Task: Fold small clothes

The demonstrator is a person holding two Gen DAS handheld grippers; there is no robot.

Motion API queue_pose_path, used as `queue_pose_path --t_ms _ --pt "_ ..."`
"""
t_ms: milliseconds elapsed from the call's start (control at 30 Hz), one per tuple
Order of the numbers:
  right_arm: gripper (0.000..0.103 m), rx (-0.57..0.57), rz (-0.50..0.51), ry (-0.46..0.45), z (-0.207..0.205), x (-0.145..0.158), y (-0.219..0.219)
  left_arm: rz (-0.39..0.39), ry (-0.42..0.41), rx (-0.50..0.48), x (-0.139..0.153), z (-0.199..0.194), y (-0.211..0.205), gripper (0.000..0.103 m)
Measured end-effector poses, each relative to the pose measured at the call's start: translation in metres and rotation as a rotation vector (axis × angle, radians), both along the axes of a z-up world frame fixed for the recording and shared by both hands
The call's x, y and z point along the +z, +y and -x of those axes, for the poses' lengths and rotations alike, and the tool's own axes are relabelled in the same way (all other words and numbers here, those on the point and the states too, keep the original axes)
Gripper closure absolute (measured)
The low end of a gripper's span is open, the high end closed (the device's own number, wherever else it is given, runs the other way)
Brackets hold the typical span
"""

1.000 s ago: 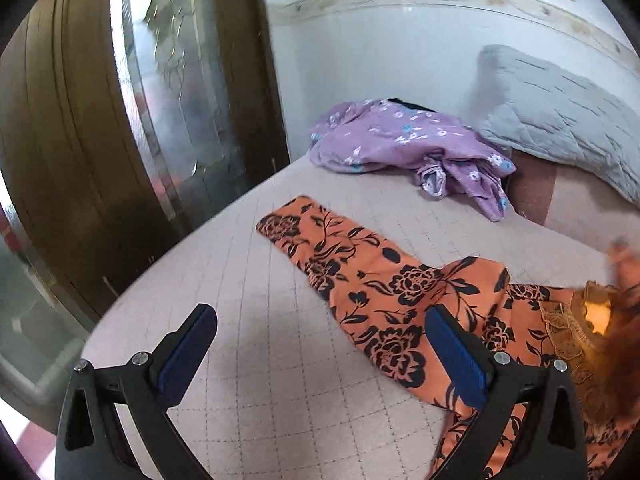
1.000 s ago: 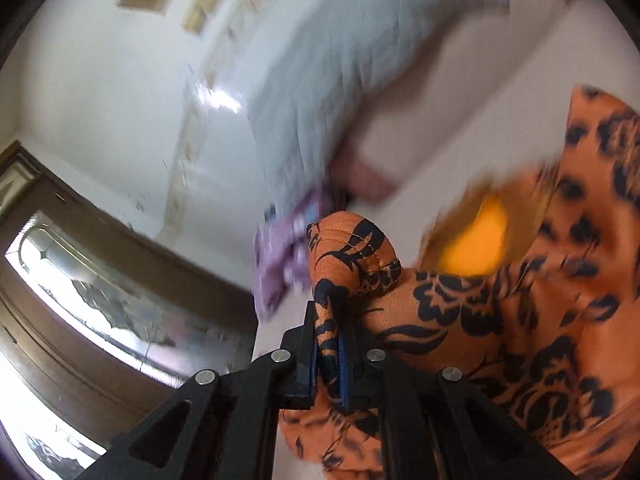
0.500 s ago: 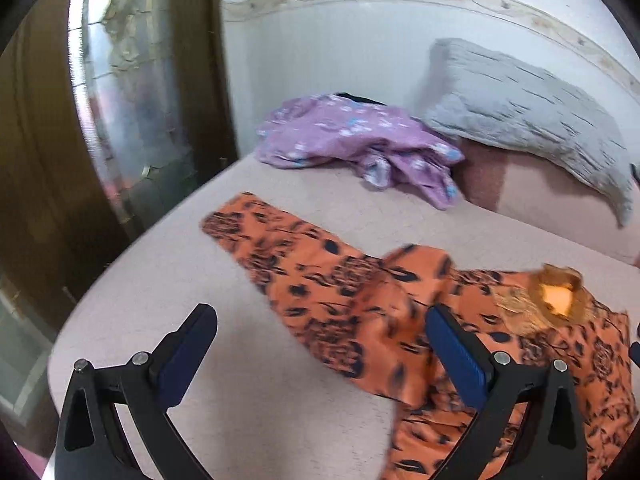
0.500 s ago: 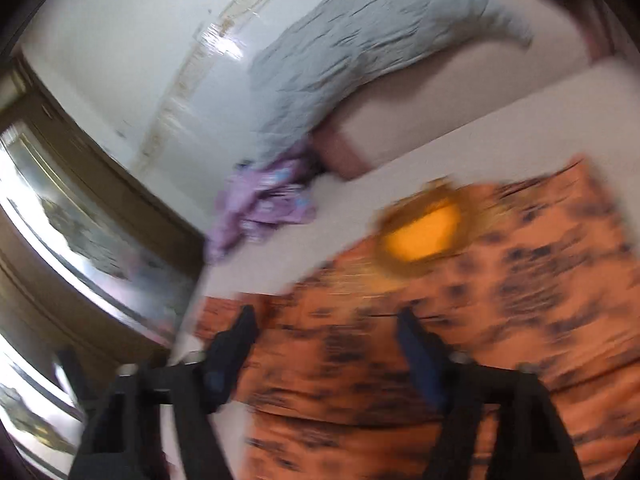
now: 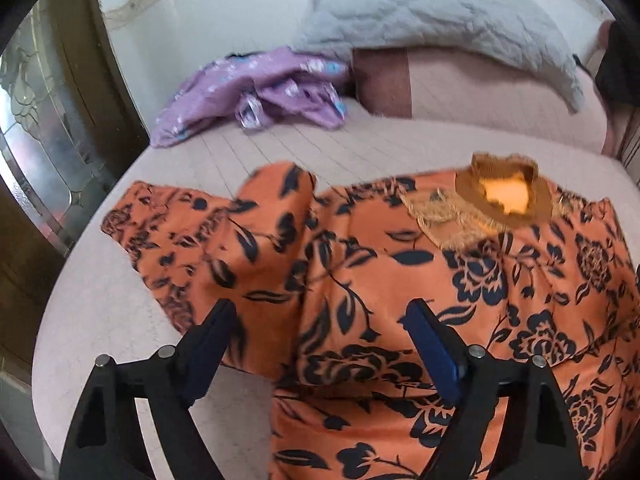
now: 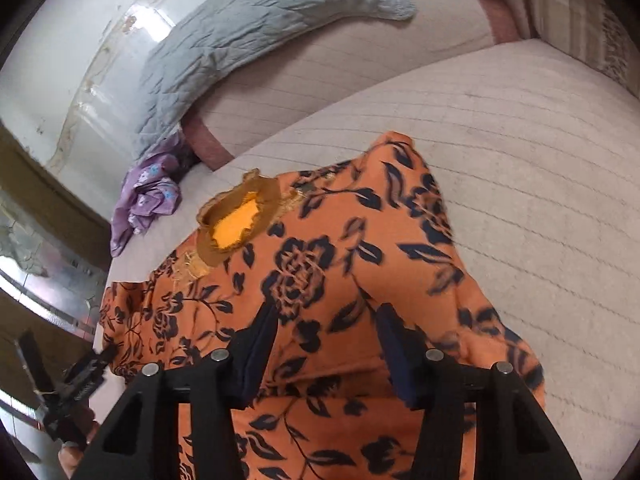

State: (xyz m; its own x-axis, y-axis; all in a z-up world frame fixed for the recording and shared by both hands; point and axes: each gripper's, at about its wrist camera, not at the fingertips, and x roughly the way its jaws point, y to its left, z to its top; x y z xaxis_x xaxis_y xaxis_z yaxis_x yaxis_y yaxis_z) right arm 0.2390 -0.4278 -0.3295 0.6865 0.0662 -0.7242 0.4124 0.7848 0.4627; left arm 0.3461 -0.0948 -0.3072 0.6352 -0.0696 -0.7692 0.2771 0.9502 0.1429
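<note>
Since a second ago my right gripper [image 6: 326, 344] has let go of the bunched orange cloth it was clamped on; its jaws now stand apart over the orange dress [image 6: 320, 264], nothing between them. My left gripper [image 5: 320, 344] has swung from the bare part of the bed to above the dress, jaws also wide apart and holding nothing.

Orange dress [image 5: 400, 272], black flower print: lies spread on the pink quilted bed [image 5: 120, 312], front up. Neckline [image 5: 506, 196] with brown-gold trim points toward the far end of the bed; yellow lining shows through the opening. In the left wrist view one sleeve [image 5: 176, 240] reaches out to the left, toward the bed edge, with a raised fold in the cloth where it joins the body. In the right wrist view the other sleeve [image 6: 404, 184] lies angled up toward the far side, and the cloth near my fingers is rumpled rather than flat.

Left gripper [image 6: 68, 392] also shows at the lower left of the right wrist view, near the dress's left sleeve.

Other items: purple flowered garment [image 5: 256, 88] crumpled at the far left corner of the bed, well apart from the dress. Grey quilted pillow [image 5: 432, 24] leans against the wall behind it. Dark wooden door with patterned glass [image 5: 36, 120] stands left of the bed.
</note>
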Motion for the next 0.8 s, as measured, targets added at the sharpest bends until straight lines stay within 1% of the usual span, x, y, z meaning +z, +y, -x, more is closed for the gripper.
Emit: queue_pose_path --t_ms 67,133,167,200,267,300,367,400,467,500,533,567,600,633,667,700,733,767,800 --pt "0.049 0.031 0.001 0.007 -0.008 -0.002 0.004 -0.031 0.044 0.009 -0.013 -0.007 -0.002 0.016" --pt "0.049 0.049 -0.02 0.074 -0.017 -0.013 0.006 -0.112 0.127 0.024 -0.037 -0.015 -0.008 0.016" --pt "0.048 0.062 -0.042 0.13 -0.021 -0.027 0.006 -0.102 0.126 0.029 -0.04 -0.015 -0.007 0.015" --pt "0.048 0.067 -0.033 0.145 -0.024 -0.033 0.007 -0.093 0.122 0.035 -0.037 -0.015 -0.007 0.015" --pt "0.049 0.073 -0.005 0.135 -0.025 -0.026 0.01 -0.076 0.125 0.028 -0.029 -0.014 -0.006 0.016" --pt "0.049 0.079 -0.019 0.119 -0.025 -0.021 0.012 -0.045 0.108 0.026 -0.021 -0.012 -0.004 0.016" --pt "0.049 0.091 -0.057 0.064 -0.022 -0.015 0.015 -0.012 0.079 0.018 -0.006 -0.01 0.001 0.016" --pt "0.049 0.114 -0.059 0.047 -0.022 -0.012 0.021 0.01 0.056 0.022 0.003 -0.009 0.008 0.016" --pt "0.049 0.167 -0.051 0.062 -0.025 -0.016 0.035 0.046 0.015 0.057 0.02 -0.013 0.023 0.016" --pt "0.049 0.193 -0.048 0.101 -0.029 -0.023 0.043 0.059 -0.002 0.091 0.028 -0.018 0.036 0.016" --pt "0.048 0.215 -0.04 0.15 -0.032 -0.03 0.047 0.074 -0.018 0.147 0.036 -0.023 0.054 0.016" --pt "0.048 0.22 -0.015 0.151 -0.032 -0.031 0.05 0.092 -0.025 0.218 0.041 -0.031 0.076 0.015" --pt "0.048 0.224 0.013 0.139 -0.032 -0.027 0.054 0.105 -0.021 0.263 0.043 -0.037 0.092 0.015" --pt "0.048 0.227 0.009 0.138 -0.031 -0.025 0.054 0.134 -0.003 0.34 0.042 -0.046 0.116 0.015" --pt "0.048 0.23 -0.021 0.13 -0.031 -0.023 0.054 0.164 0.02 0.402 0.04 -0.054 0.136 0.015" --pt "0.048 0.226 -0.071 0.106 -0.029 -0.021 0.052 0.214 0.055 0.484 0.035 -0.063 0.163 0.015" --pt "0.048 0.22 -0.09 0.097 -0.029 -0.021 0.052 0.25 0.072 0.532 0.03 -0.068 0.179 0.015" --pt "0.048 0.214 -0.09 0.095 -0.029 -0.021 0.053 0.296 0.088 0.588 0.023 -0.073 0.197 0.015" --pt "0.048 0.207 -0.082 0.098 -0.027 -0.021 0.053 0.319 0.095 0.611 0.019 -0.074 0.203 0.015"
